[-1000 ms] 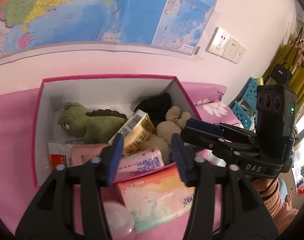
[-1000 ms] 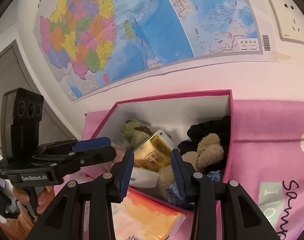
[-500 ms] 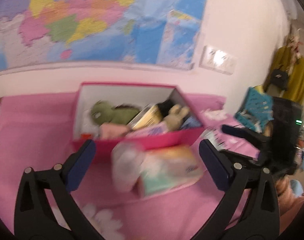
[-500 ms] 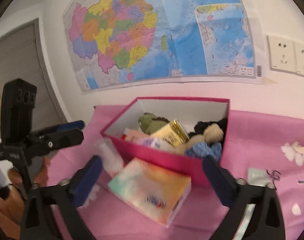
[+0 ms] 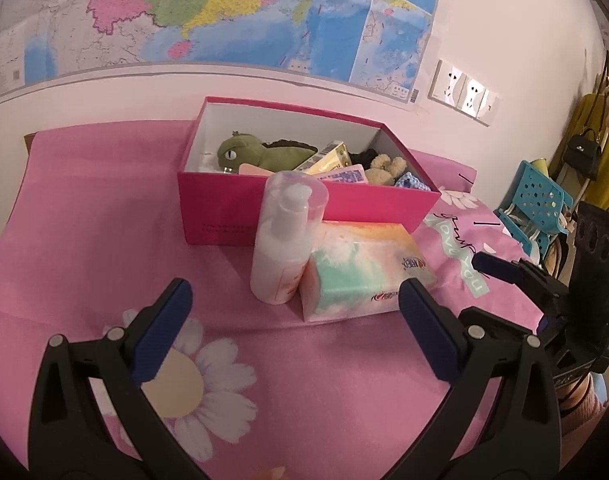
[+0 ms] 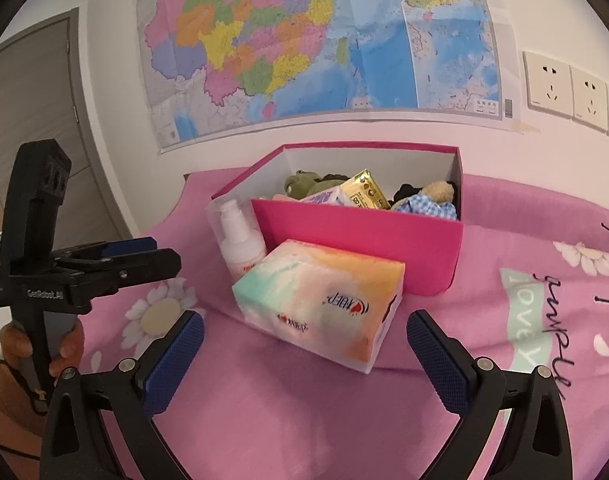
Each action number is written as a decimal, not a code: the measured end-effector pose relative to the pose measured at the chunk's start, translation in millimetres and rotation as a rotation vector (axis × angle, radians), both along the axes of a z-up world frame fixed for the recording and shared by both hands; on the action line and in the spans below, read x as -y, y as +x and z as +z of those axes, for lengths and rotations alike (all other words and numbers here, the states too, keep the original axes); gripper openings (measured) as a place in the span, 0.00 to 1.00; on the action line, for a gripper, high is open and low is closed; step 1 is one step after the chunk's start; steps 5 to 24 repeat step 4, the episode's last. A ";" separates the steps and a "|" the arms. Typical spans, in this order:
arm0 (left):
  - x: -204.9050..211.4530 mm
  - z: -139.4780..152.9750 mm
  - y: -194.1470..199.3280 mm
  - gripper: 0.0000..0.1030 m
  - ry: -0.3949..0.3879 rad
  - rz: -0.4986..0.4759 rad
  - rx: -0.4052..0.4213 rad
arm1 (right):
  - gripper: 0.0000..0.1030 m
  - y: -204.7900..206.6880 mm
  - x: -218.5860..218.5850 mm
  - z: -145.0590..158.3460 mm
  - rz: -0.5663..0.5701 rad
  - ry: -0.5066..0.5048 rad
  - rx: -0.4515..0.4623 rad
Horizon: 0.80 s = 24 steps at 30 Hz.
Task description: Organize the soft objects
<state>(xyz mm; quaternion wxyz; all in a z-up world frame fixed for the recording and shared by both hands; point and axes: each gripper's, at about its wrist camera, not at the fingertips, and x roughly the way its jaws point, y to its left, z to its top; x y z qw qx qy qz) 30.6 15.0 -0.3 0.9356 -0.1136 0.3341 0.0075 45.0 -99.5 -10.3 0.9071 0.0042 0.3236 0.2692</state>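
Pink floral sheet (image 5: 104,248), pink box (image 5: 264,208), lotion bottle (image 5: 282,248), tissue pack (image 5: 364,272)

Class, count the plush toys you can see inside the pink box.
2: a green dinosaur plush at the box's left end, a tan teddy bear toward its right. Others may be buried.

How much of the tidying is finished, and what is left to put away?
Mostly done: the pink box already holds the green dinosaur plush, a teddy and small packets. In hand: nothing; the left claw and right claw are both open. Left: the tissue pack lies outside the box, beside a lotion bottle.
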 end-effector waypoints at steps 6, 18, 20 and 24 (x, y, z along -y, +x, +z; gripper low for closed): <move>1.9 -5.3 -2.1 1.00 0.009 0.014 -0.017 | 1.00 -0.6 3.8 -5.0 -0.008 0.017 -0.026; 1.9 -5.3 -2.1 1.00 0.009 0.014 -0.017 | 1.00 -0.6 3.8 -5.0 -0.008 0.017 -0.026; 1.9 -5.3 -2.1 1.00 0.009 0.014 -0.017 | 1.00 -0.6 3.8 -5.0 -0.008 0.017 -0.026; 1.9 -5.3 -2.1 1.00 0.009 0.014 -0.017 | 1.00 -0.6 3.8 -5.0 -0.008 0.017 -0.026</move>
